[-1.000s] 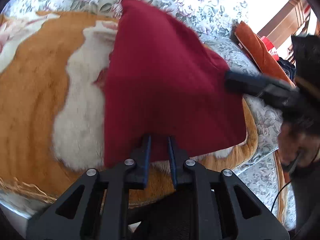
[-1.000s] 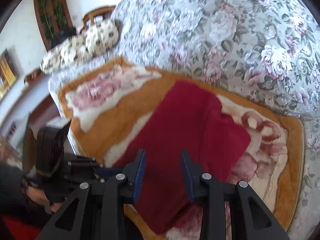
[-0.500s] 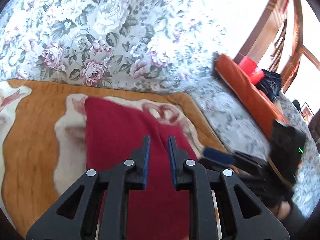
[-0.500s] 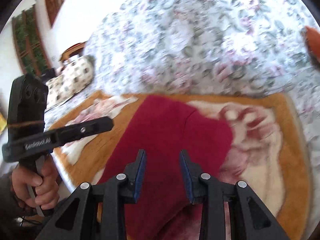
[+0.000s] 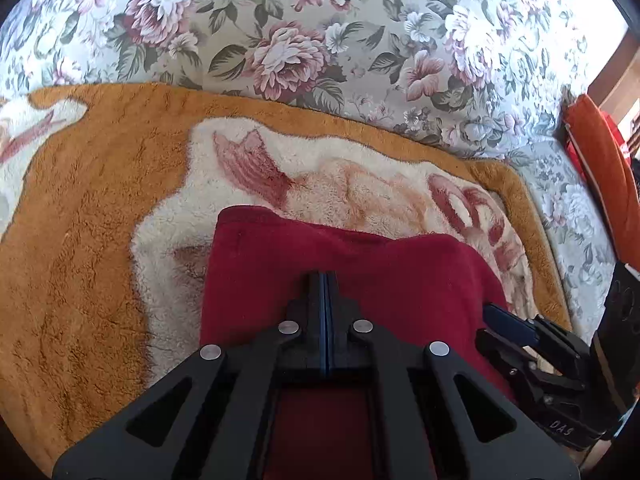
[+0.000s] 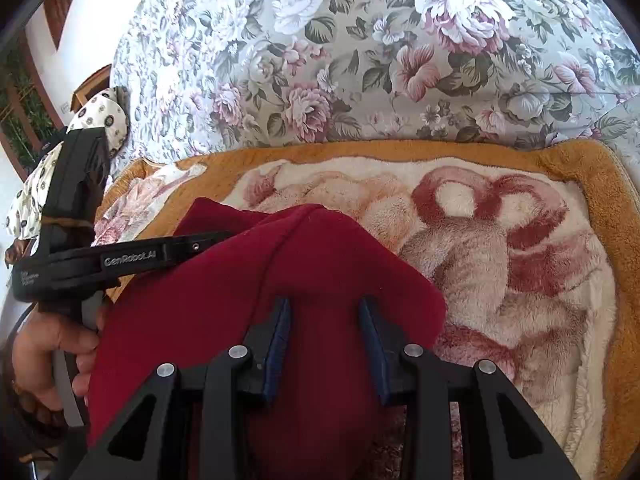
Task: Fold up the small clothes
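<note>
Left wrist view: the left gripper has its two blue-padded fingers pressed together, with no cloth visible between them, above a dark red garment. The garment lies folded on an orange and cream fleece blanket bearing a pink floral motif. The blanket covers the seat of a floral-print sofa. At the right edge, the right gripper reaches onto the garment's near right side; an orange cushion rests against the sofa's far end.

Right wrist view: the right gripper has its fingers spread wide, and the garment lies beneath and between them, ungripped. A raised fold of the red cloth runs from the far tip toward the camera. At left, the left gripper, marked "GenRobot.AI", extends over the garment's left part, held by a bare hand. A patterned cream cushion sits at the sofa's left end.
</note>
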`<state>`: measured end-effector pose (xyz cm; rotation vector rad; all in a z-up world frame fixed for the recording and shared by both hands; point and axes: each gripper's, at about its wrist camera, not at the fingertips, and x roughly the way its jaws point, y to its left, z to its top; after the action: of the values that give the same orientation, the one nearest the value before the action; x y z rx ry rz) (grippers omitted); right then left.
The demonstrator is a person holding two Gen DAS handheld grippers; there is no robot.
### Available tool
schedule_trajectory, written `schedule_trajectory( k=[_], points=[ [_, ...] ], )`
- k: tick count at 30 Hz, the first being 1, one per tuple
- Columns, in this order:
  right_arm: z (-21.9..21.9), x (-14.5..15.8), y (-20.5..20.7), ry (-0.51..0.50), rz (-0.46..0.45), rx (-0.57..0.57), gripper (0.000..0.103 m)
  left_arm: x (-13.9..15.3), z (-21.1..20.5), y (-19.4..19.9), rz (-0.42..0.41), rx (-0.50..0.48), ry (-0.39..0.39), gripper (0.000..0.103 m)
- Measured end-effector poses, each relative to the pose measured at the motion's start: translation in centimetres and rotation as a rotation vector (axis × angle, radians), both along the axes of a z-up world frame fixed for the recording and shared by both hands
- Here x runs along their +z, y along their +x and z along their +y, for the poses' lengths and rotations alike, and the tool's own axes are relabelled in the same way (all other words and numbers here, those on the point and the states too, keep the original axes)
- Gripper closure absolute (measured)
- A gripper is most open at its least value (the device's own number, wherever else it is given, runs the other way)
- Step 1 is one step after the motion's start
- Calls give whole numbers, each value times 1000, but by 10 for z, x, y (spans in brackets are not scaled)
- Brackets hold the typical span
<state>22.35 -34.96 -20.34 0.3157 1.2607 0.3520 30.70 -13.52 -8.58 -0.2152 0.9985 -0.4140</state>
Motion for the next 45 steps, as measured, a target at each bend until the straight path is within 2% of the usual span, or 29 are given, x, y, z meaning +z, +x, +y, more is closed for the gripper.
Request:
schedule_trajectory(
  k=[3,7,9,10,11,12,13,14,16,18,19,22,24,27,31,33,38,43,45],
  points=[
    [-5,19,-5,-23,-4,-5,70,20,4,-22,-71,-17,31,102],
    [-7,78,-33,-77,-83,-16,70,51,17,-80,-163,-71,-7,101],
    [0,103,-53,-91,-124,-3,70,56,14,-112,-173,-118,-29,101],
    [6,109,-64,-84,-126,17,70,52,12,-123,-163,-133,-15,101],
    [12,107,-72,-78,-107,39,66,43,6,-131,-146,-143,15,98],
    [22,95,-80,-97,-55,77,55,33,0,-134,-138,-148,52,97],
    [31,77,-86,-133,10,122,50,26,-7,-132,-131,-157,73,97],
    [39,62,-91,-225,28,140,39,26,-11,-130,-135,-163,82,97],
    [36,67,-90,-210,34,85,37,35,-14,-125,-113,-148,102,97],
    [28,91,-86,-191,31,-4,46,49,-8,-130,-124,-110,91,97],
    [23,109,-89,-166,-19,-45,46,55,-5,-134,-142,-88,97,94],
    [16,144,-109,-147,-100,-122,46,68,2,-150,-189,-16,157,62],
    [19,157,-128,-162,-120,-165,46,73,6,-159,-208,4,161,60],
    [38,161,-156,-189,-115,-175,46,77,11,-166,-211,16,167,60],
    [64,143,-185,-242,-75,-106,46,78,19,-173,-208,25,162,60],
    [62,136,-198,-232,-44,-123,46,78,22,-177,-209,28,154,60],
    [61,128,-210,-214,-4,-169,46,77,25,-182,-207,32,156,60],
    [58,129,-212,-218,-8,-179,46,73,28,-184,-216,29,160,60],
    [47,133,-204,-184,-24,-206,46,71,34,-185,-225,27,122,60]
  ],
)
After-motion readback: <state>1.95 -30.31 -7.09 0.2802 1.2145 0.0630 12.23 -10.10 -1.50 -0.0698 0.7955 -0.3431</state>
